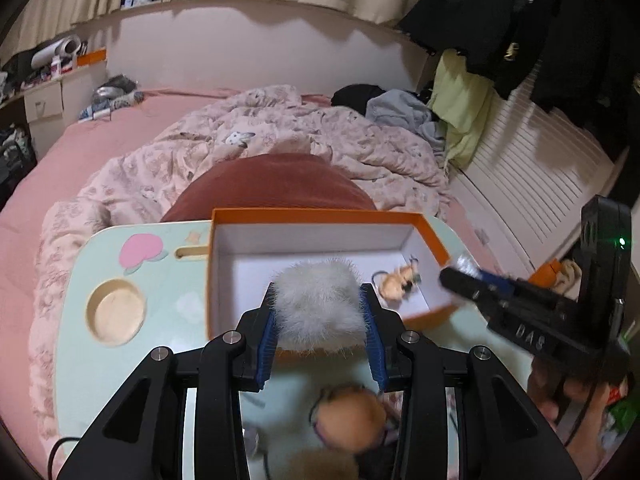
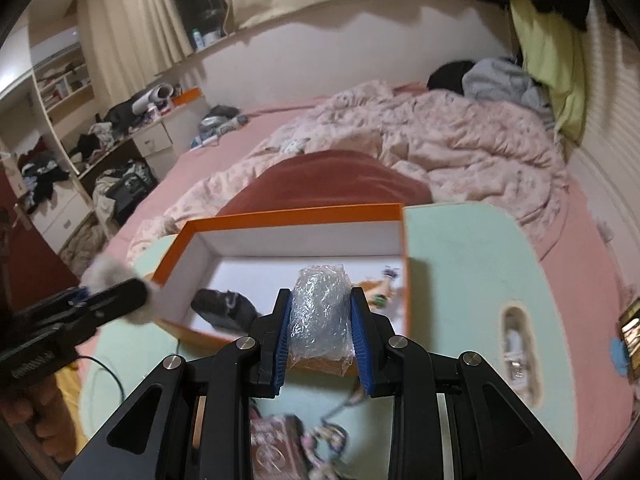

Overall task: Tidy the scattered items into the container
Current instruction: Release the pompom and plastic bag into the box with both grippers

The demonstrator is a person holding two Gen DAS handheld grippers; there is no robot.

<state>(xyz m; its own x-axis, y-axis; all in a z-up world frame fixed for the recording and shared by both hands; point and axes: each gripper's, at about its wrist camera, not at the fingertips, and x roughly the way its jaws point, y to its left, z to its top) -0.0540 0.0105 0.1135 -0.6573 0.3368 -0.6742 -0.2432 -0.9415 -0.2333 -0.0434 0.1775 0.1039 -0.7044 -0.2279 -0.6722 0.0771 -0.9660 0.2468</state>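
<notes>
An orange box (image 1: 316, 215) with a white inside stands on a mint lap table (image 1: 188, 308). My left gripper (image 1: 322, 312) is shut on a white fluffy pom-pom (image 1: 318, 302), held over the box's near edge. Inside the box lies a small tan keychain figure (image 1: 400, 280). In the right wrist view my right gripper (image 2: 320, 320) is shut on a clear bubble-wrap bundle (image 2: 320, 308) above the near wall of the orange box (image 2: 296, 214). A black pouch (image 2: 224, 308) rests in the box. The left gripper with the pom-pom (image 2: 116, 280) shows at the left.
A peach fluffy ball (image 1: 348, 416) and dark cords lie on the table below my left gripper. A pink patterned item (image 2: 276, 444) and a keychain lie under my right gripper. The table has a round cup hole (image 1: 116, 312) and a slot (image 2: 512, 344). A rumpled quilt (image 1: 280, 132) covers the bed behind.
</notes>
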